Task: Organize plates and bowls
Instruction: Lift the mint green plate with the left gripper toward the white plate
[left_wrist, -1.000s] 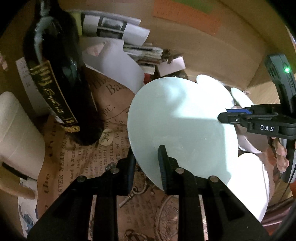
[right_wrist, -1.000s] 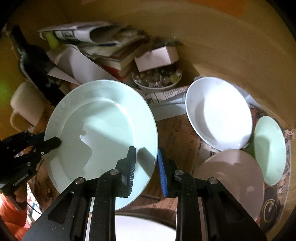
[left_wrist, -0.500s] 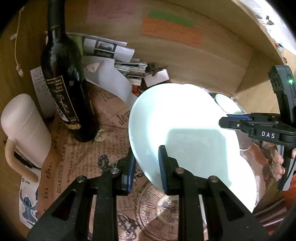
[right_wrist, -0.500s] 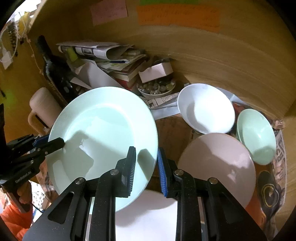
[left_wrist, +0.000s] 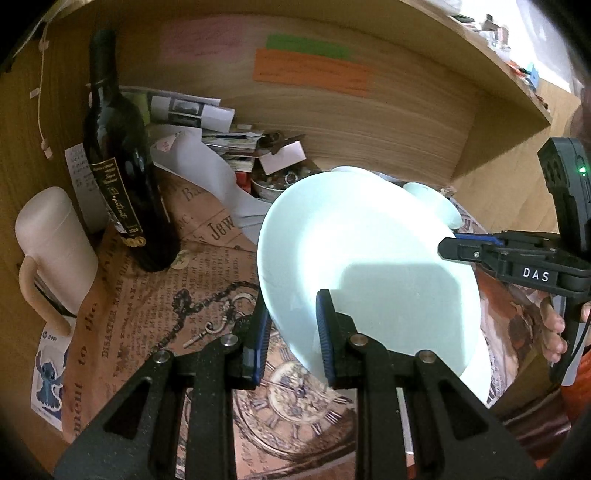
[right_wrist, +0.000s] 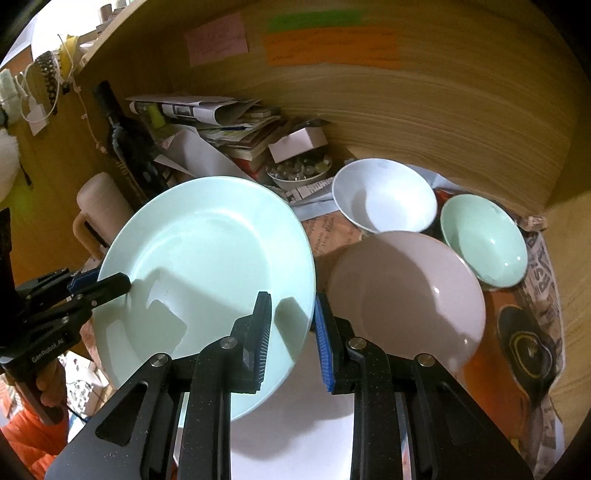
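We hold the pale green plate (right_wrist: 207, 266) with both tools, lifted and tilted above the surface (left_wrist: 155, 314). Our left hand-held gripper (left_wrist: 291, 332) is clenched on its rim at lower centre of the left view; our right hand-held gripper (right_wrist: 291, 332) is clenched on the opposite rim. In the right view, the pink plate (right_wrist: 406, 295), white bowl (right_wrist: 384, 195) and green bowl (right_wrist: 484, 240) sit right of centre.
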